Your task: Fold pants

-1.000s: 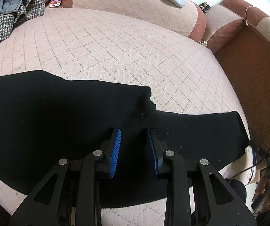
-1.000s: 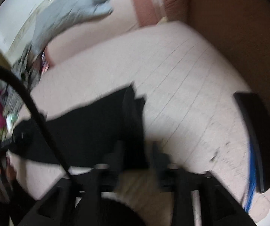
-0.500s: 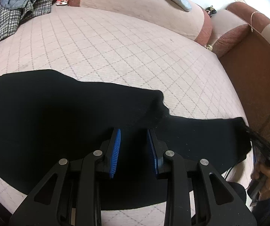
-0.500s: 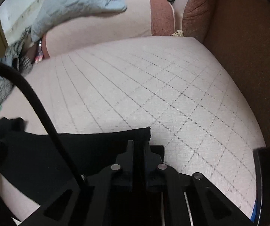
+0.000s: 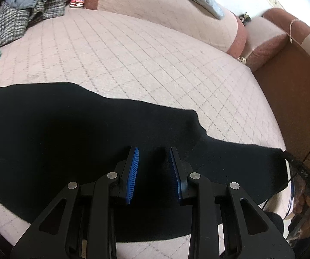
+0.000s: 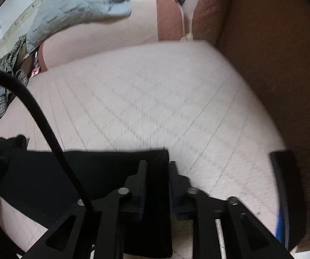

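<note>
Left wrist view: black pants (image 5: 72, 146) lie flat on the quilted sofa seat (image 5: 133, 60), spreading to both sides of the left tongs (image 5: 153, 161), whose blue pads stand apart above the cloth, pressing nothing. Right wrist view: the right tongs (image 6: 157, 172) are opening, with the pants' hem edge (image 6: 159, 159) between the jaws; bare seat lies beyond them.

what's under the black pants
The black pants lie flat on the pink quilted cushion, which shows all around them. The cushion beneath the pants is covered, so anything between them cannot be seen.
</note>
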{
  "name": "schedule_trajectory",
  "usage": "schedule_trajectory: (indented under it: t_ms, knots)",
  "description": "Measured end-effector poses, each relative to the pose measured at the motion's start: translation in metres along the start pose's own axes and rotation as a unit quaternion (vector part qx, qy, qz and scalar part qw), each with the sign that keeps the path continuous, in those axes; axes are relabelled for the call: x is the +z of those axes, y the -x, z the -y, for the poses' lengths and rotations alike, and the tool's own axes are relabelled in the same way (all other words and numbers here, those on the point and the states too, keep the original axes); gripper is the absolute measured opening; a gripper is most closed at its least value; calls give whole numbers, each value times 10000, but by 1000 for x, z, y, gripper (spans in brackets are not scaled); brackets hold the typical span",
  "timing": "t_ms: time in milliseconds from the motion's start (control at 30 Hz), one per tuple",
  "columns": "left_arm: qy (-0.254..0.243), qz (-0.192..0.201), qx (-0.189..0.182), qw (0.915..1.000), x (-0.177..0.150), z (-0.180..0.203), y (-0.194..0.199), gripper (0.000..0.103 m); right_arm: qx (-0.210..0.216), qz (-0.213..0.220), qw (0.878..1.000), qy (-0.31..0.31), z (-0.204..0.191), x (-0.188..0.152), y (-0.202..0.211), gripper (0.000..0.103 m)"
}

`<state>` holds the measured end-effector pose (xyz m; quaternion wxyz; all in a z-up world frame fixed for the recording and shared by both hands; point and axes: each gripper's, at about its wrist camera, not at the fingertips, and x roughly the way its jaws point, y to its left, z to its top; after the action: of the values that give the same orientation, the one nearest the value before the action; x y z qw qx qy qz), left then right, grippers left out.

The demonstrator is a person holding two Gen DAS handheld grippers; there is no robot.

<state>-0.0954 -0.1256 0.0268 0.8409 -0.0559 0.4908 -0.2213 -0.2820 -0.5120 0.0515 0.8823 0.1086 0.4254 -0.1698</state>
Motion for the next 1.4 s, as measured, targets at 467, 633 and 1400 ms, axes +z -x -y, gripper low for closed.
schedule_trajectory:
  t_ms: [467,633,1400]
  knots:
    - [416,449,682,9958,-3,-73,41,27,2610,-431,9626,593,-186,27,-41,35]
    - [495,548,838,9937,-2,-90,45,27,2735,-719,9577,532,-216,33,-74,35]
    - [709,703,999,9900,-4,-110,48,26,2200,-301,9730,633,-225,32,-65,9]
